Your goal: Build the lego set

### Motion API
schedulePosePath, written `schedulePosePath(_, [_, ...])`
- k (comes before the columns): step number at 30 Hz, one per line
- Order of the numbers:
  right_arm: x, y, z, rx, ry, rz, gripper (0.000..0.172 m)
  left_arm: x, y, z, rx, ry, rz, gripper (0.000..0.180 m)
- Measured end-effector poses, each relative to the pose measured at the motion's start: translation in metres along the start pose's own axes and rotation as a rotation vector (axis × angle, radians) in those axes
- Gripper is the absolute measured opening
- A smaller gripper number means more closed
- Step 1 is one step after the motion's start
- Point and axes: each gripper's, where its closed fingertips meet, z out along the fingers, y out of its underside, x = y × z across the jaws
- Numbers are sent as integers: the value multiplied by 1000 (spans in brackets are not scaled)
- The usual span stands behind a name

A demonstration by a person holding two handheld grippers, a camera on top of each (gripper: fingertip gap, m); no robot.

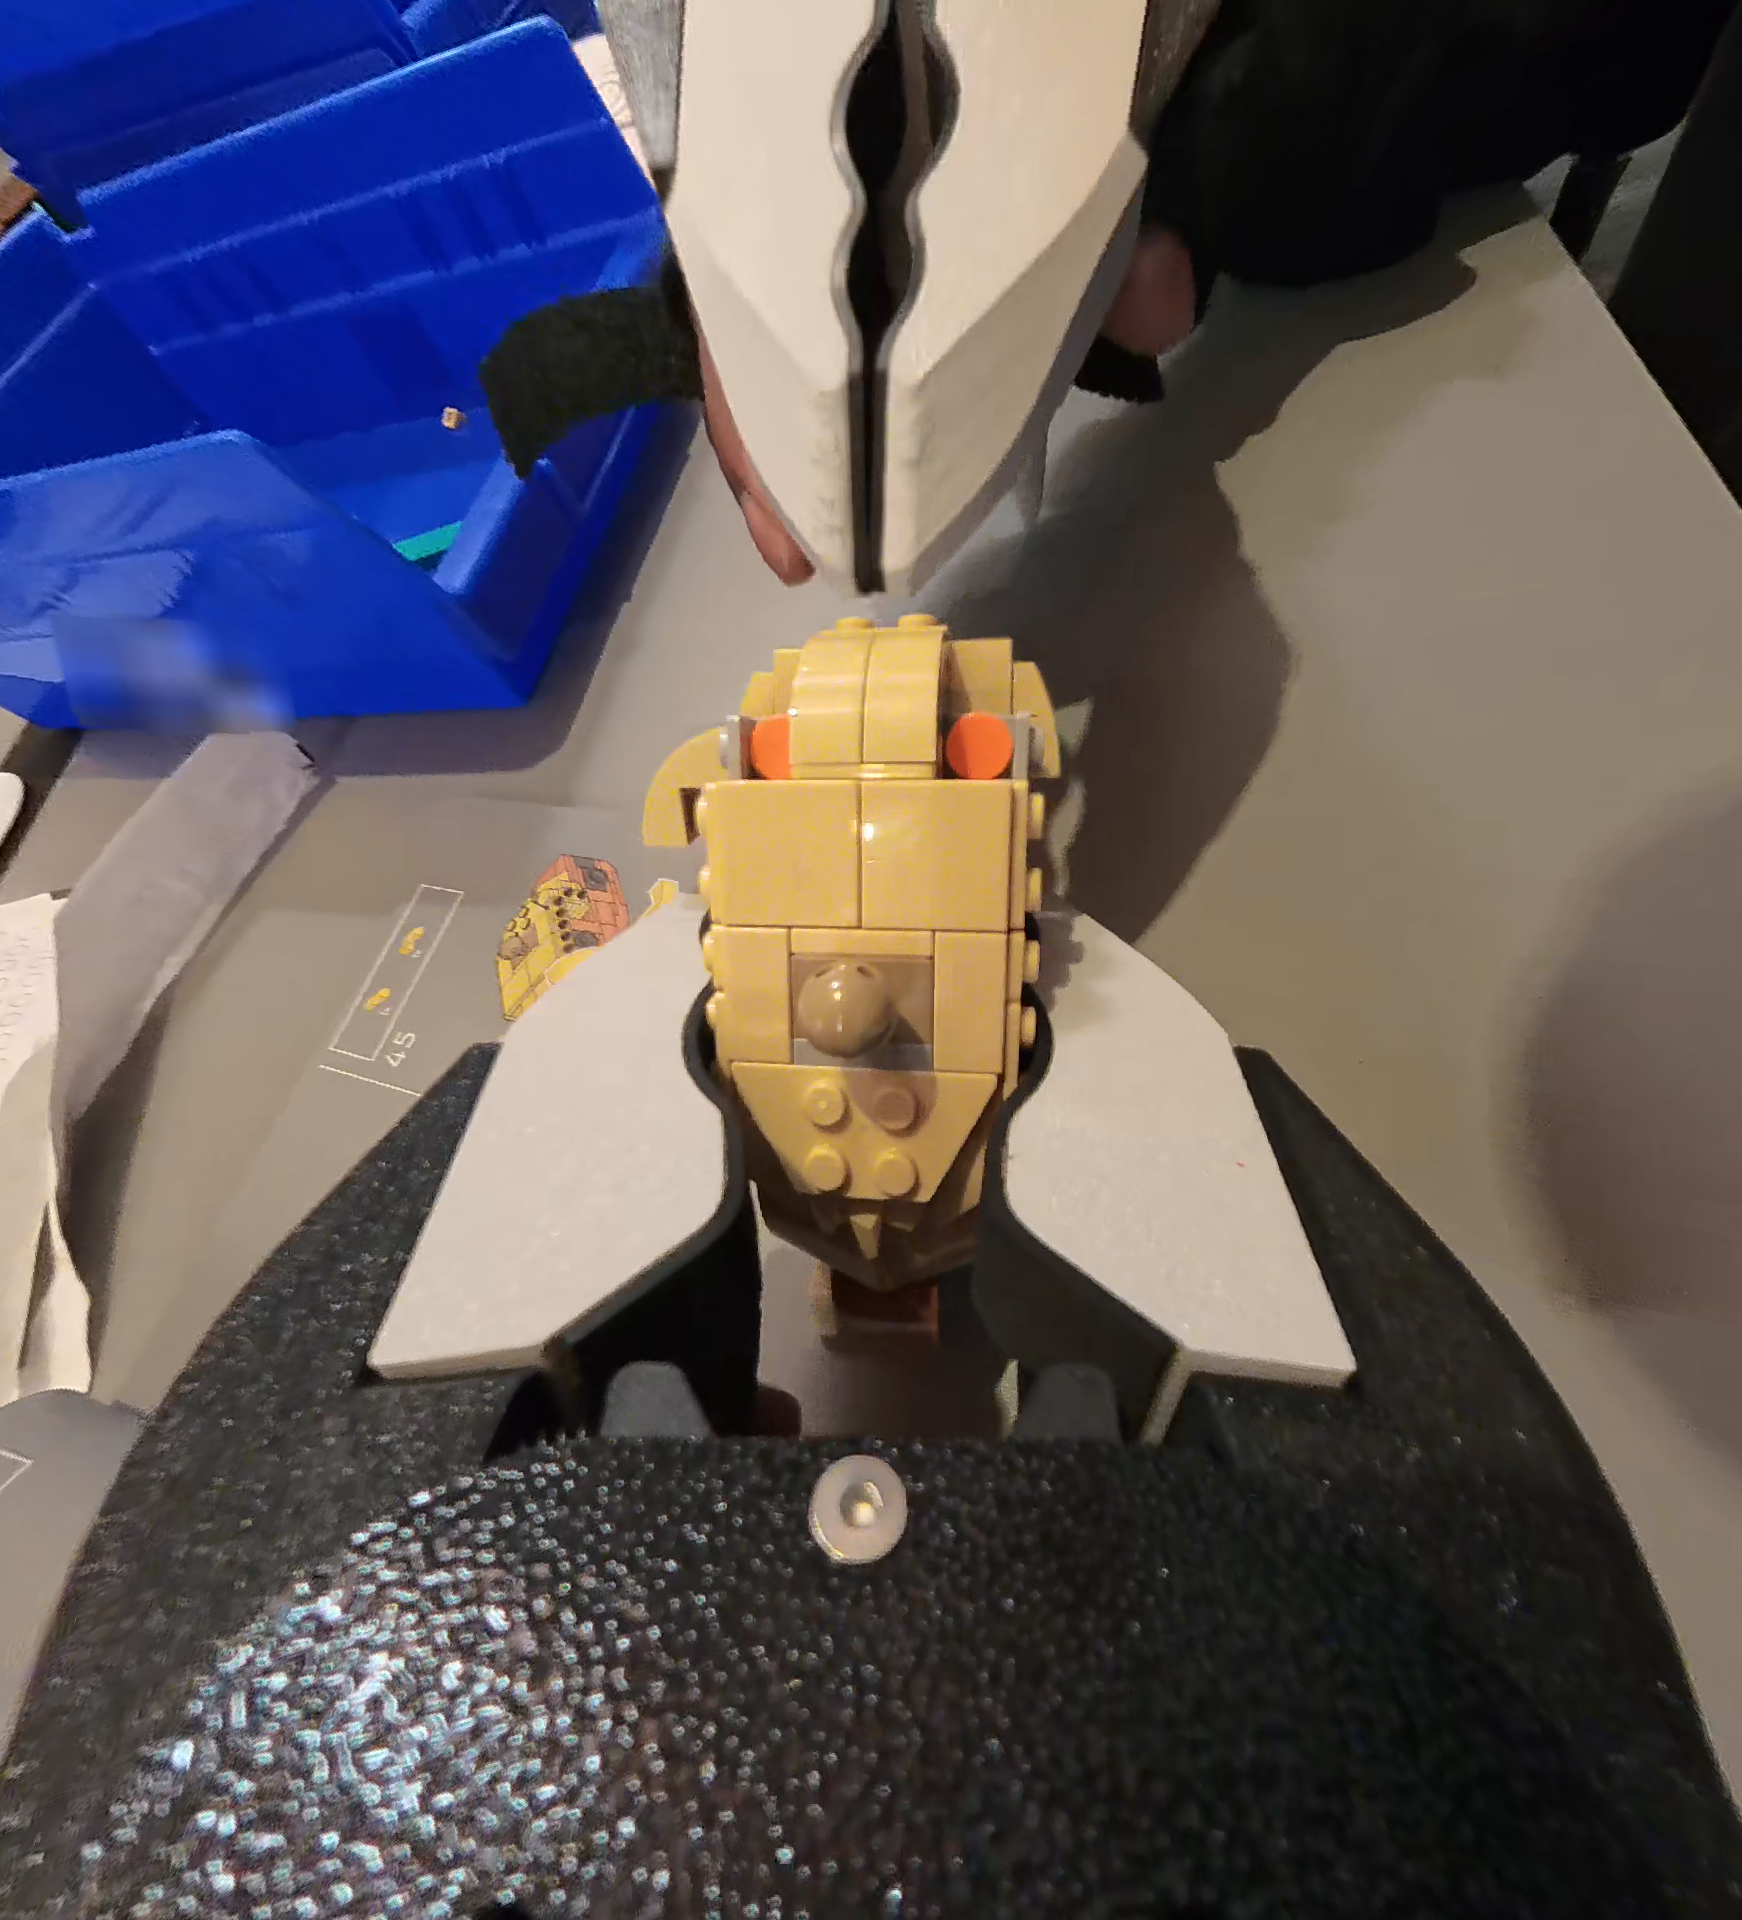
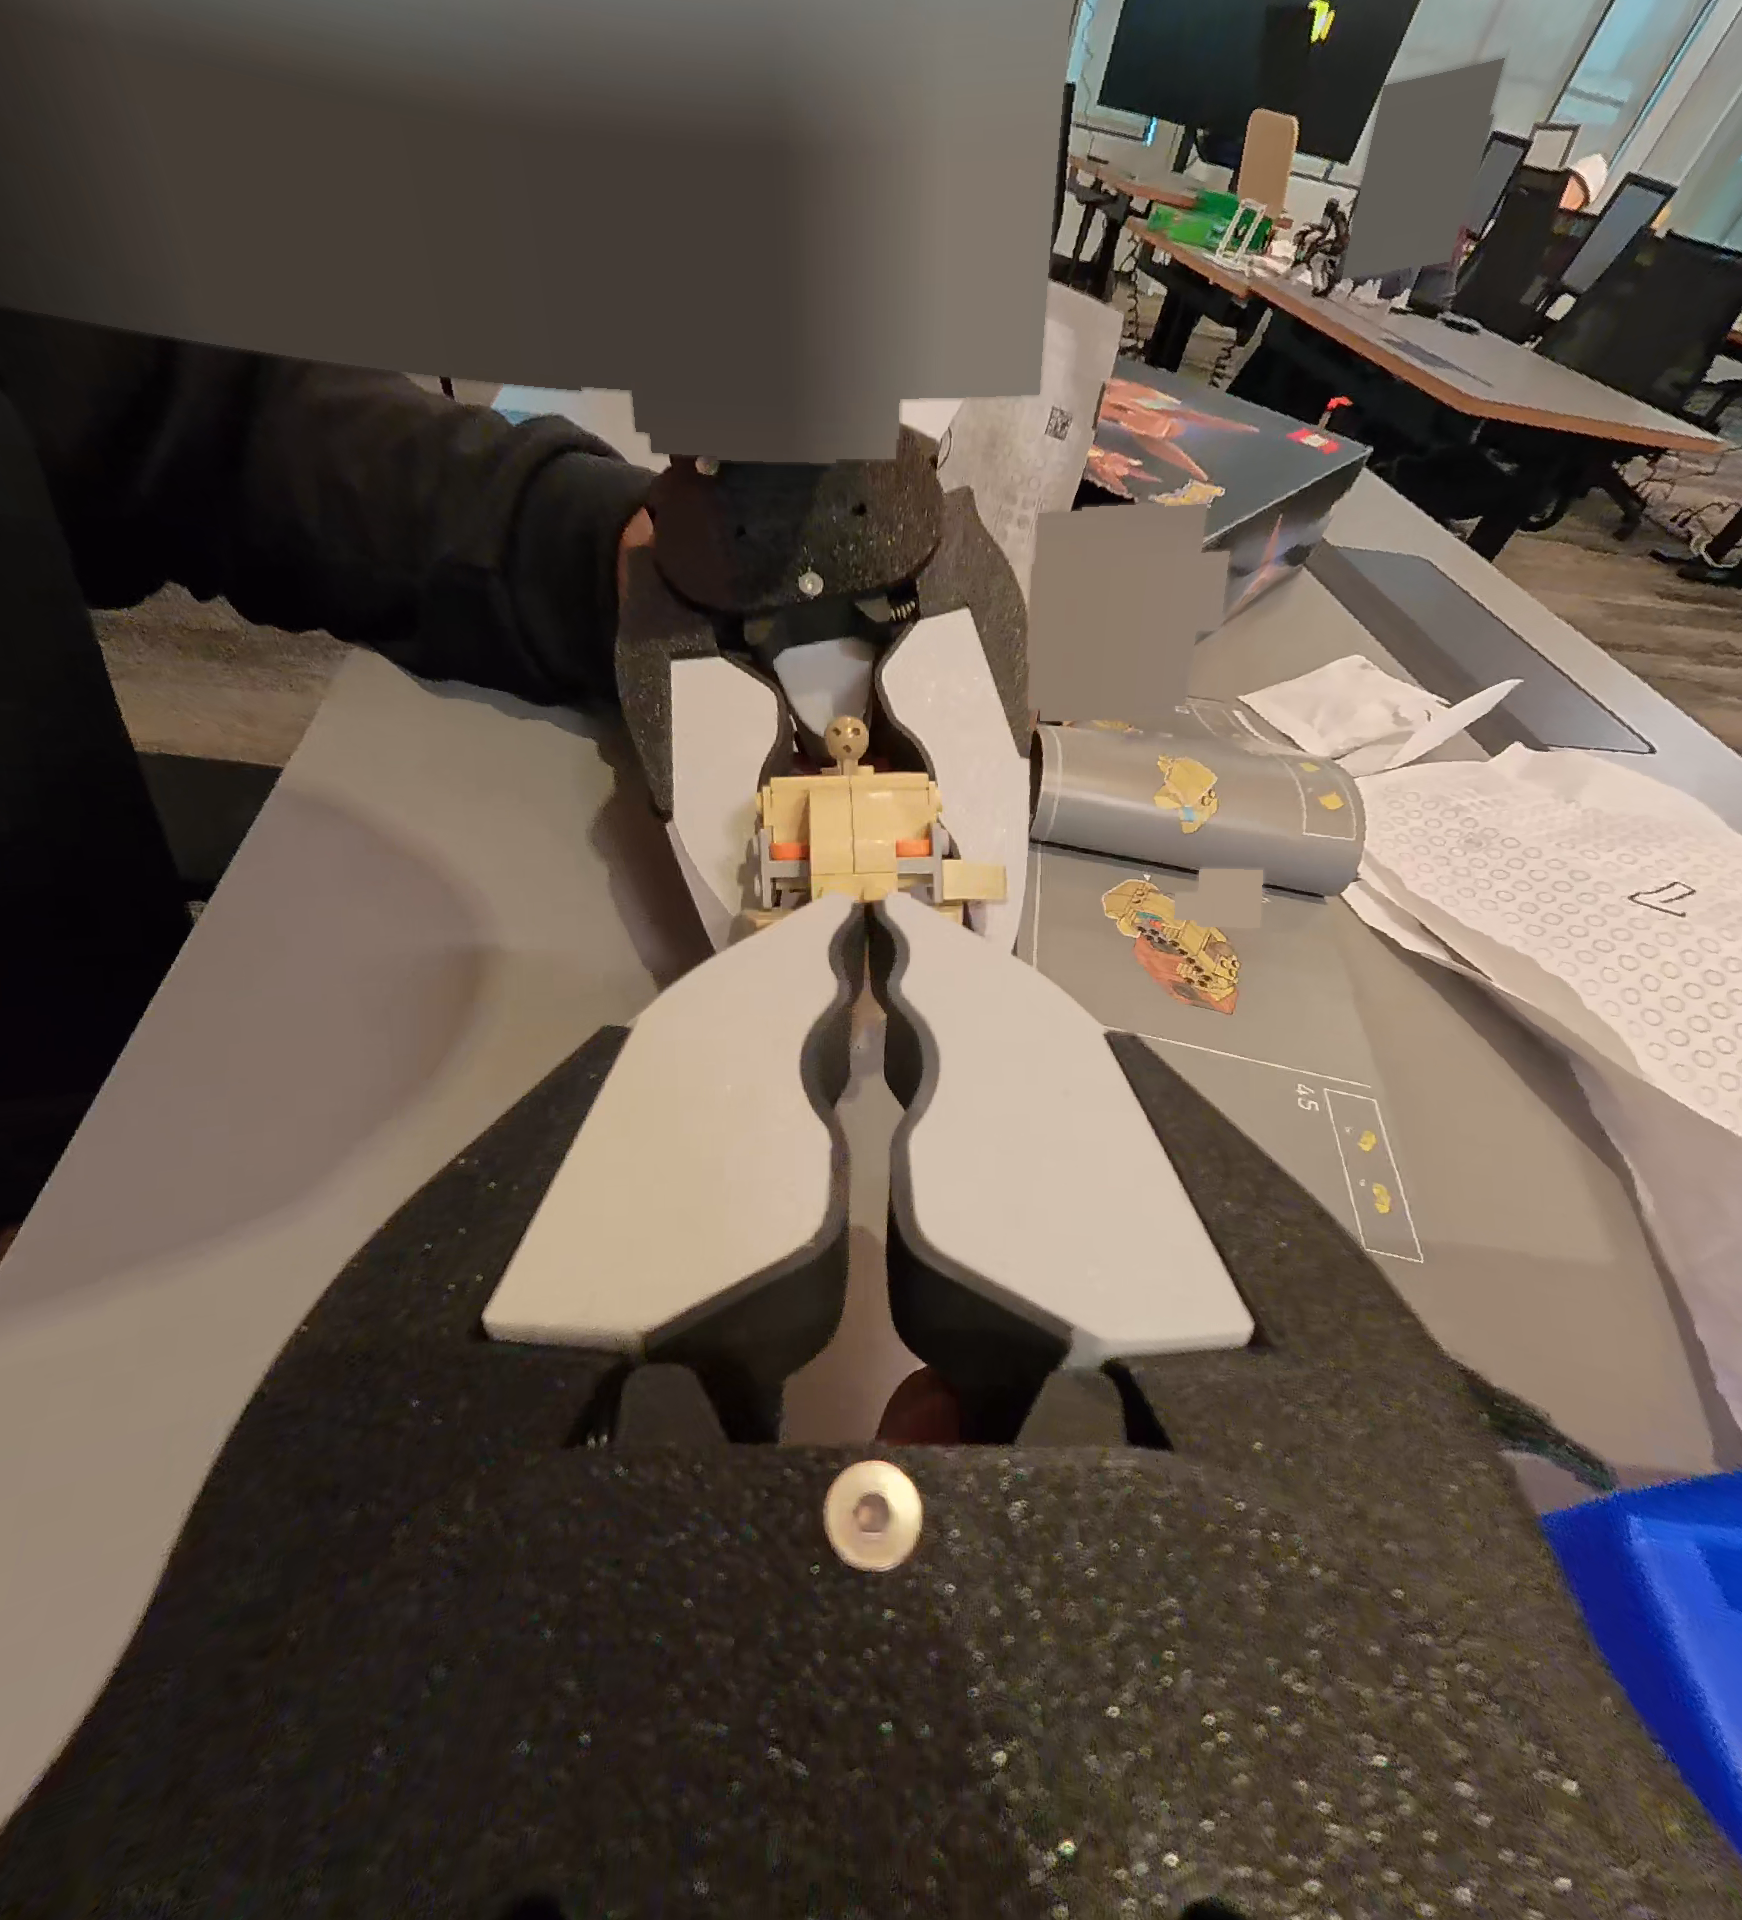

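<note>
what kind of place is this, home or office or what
Most likely an open-plan office or lab used for toy-brick building: rows of long desks with office chairs, blue parts bins, and an open instruction booklet on the grey table.

Standing in the foreground, a matte grey flat-topped work table [image 2: 347, 831], with soft shadows falling across its surface [image 1: 1418, 727]. Stretching behind it, long wood-edged desks on black legs [image 2: 1449, 364], with black office chairs [image 2: 1667, 312] lining them. Hanging at the back, a large dark wall screen [image 2: 1251, 73]. Letting in cool bluish daylight at the far right, tall glass windows [image 2: 1740, 125]. Running under the desks, brown wood-look flooring [image 2: 1615, 582]. Glowing warm over the near table, indoor lighting.
</note>
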Motion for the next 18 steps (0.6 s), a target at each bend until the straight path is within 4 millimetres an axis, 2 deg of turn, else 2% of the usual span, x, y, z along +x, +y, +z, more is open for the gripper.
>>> schedulePosePath(18, [1,10,5,-79,28,9,0,-2,7,0,-117,-60,35,47])
